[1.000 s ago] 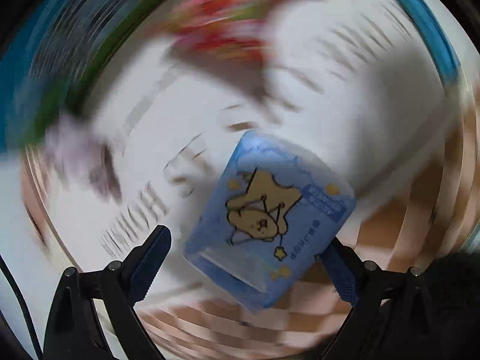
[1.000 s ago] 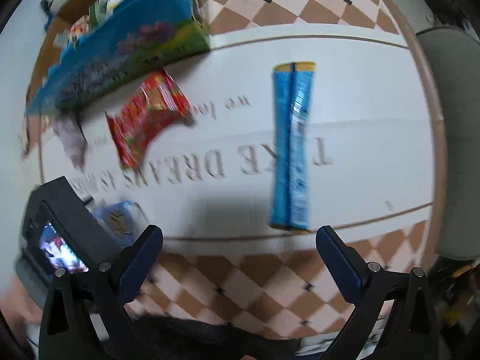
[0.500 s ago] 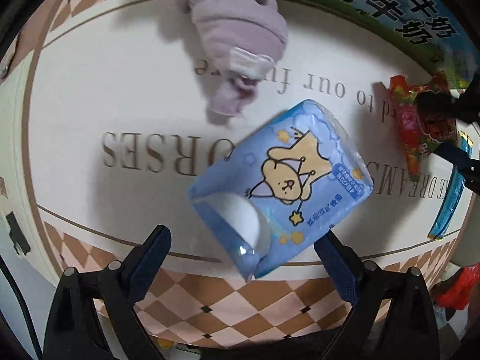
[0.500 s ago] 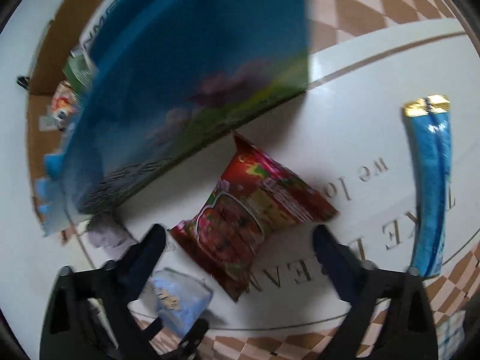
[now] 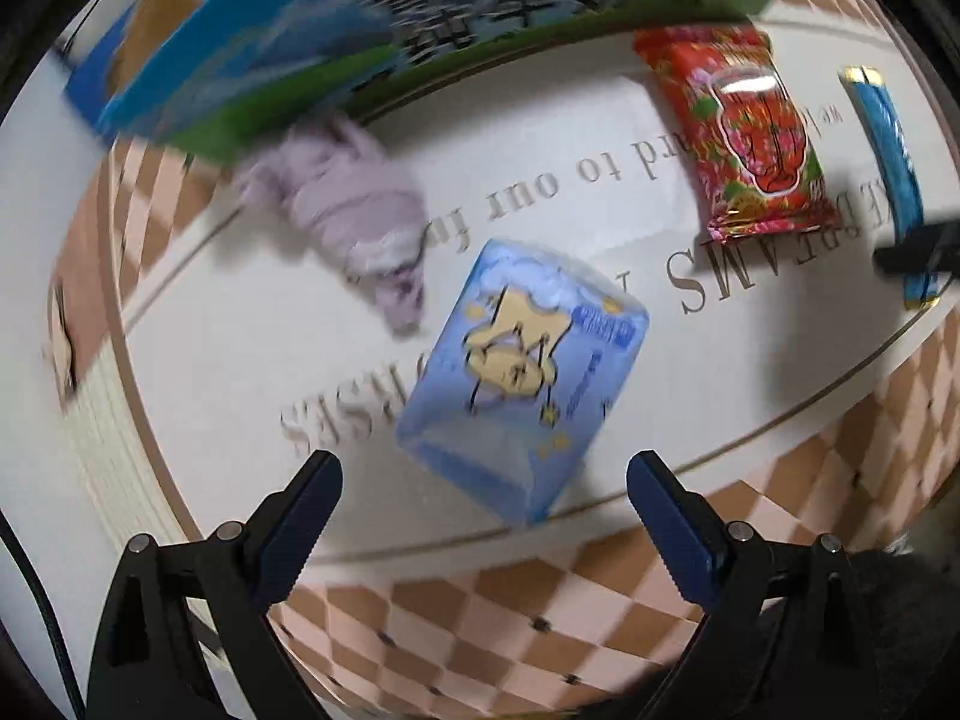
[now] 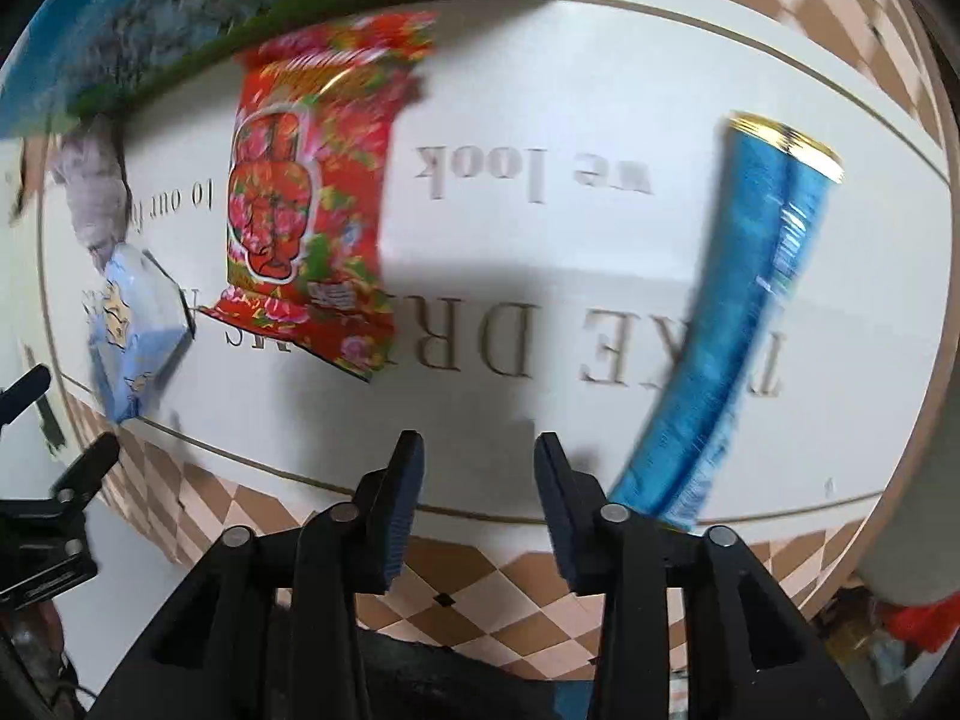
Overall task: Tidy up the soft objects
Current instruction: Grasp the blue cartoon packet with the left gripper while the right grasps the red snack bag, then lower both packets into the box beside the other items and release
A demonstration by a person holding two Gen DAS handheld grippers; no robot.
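Observation:
A light blue tissue pack [image 5: 522, 378] with a cartoon dog lies on the white lettered mat [image 5: 252, 348], just ahead of my open, empty left gripper [image 5: 483, 480]. A crumpled lilac cloth [image 5: 354, 216] lies behind it to the left. A red flowered snack bag [image 5: 744, 138] and a long blue packet [image 5: 888, 168] lie to the right. In the right wrist view my right gripper [image 6: 477, 462] is empty, jaws narrowed with a gap, over the mat's near edge between the red bag [image 6: 312, 198] and the blue packet [image 6: 744, 312]. The tissue pack [image 6: 135, 336] and cloth [image 6: 96, 192] are at far left.
A large blue and green printed carton [image 5: 336, 54] stands along the back of the mat; it also shows in the right wrist view [image 6: 180, 12]. The mat lies on a brown and pink checkered surface [image 5: 510, 618]. The left gripper's black frame [image 6: 54, 510] shows at far left.
Both views have swung. The left gripper stays open near the tissue pack. The right gripper's jaws have narrowed from wide open, and it now sits between the red bag and blue packet.

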